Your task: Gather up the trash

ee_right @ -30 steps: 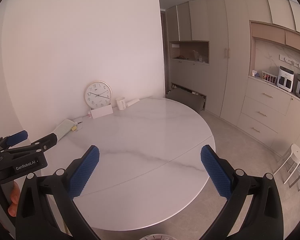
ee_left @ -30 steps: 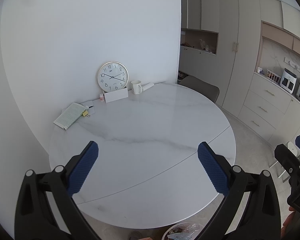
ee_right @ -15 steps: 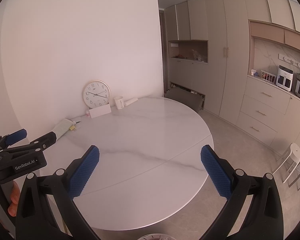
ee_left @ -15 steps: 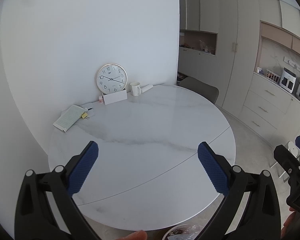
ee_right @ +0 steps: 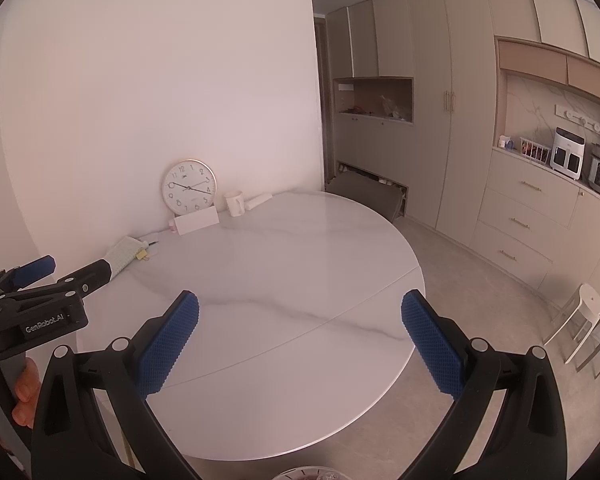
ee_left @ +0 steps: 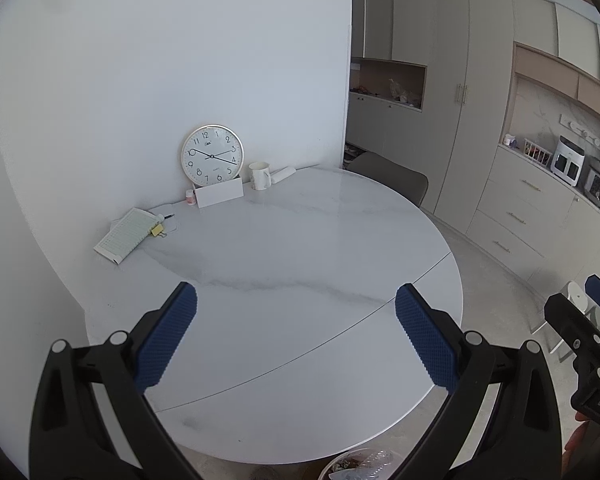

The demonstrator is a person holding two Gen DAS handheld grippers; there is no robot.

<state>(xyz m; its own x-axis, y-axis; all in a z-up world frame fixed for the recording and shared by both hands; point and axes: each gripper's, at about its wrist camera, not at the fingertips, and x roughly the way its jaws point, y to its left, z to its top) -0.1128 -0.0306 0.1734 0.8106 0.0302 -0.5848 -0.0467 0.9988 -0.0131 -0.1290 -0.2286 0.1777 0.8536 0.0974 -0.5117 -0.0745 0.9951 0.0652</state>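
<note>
My left gripper (ee_left: 296,336) is open and empty, held above the near part of a round white marble table (ee_left: 300,248). My right gripper (ee_right: 300,340) is open and empty too, over the same table (ee_right: 284,272). A bin with trash in it (ee_left: 356,466) shows below the table's near edge; only its rim (ee_right: 312,472) shows in the right wrist view. No loose trash shows on the table's middle. The right gripper shows at the left view's right edge (ee_left: 588,336), the left gripper at the right view's left edge (ee_right: 40,292).
At the table's far side against the wall stand a clock (ee_left: 212,154), a white card (ee_left: 220,194), a mug (ee_left: 259,175), a rolled paper (ee_left: 282,174), a notepad (ee_left: 126,234) and yellow clips (ee_left: 158,230). A chair (ee_left: 392,178), cabinets (ee_right: 520,216) and a stool (ee_right: 580,320) stand to the right.
Both grippers have drawn back and risen slightly, so the table looks a little farther away. Both stay open and empty.
</note>
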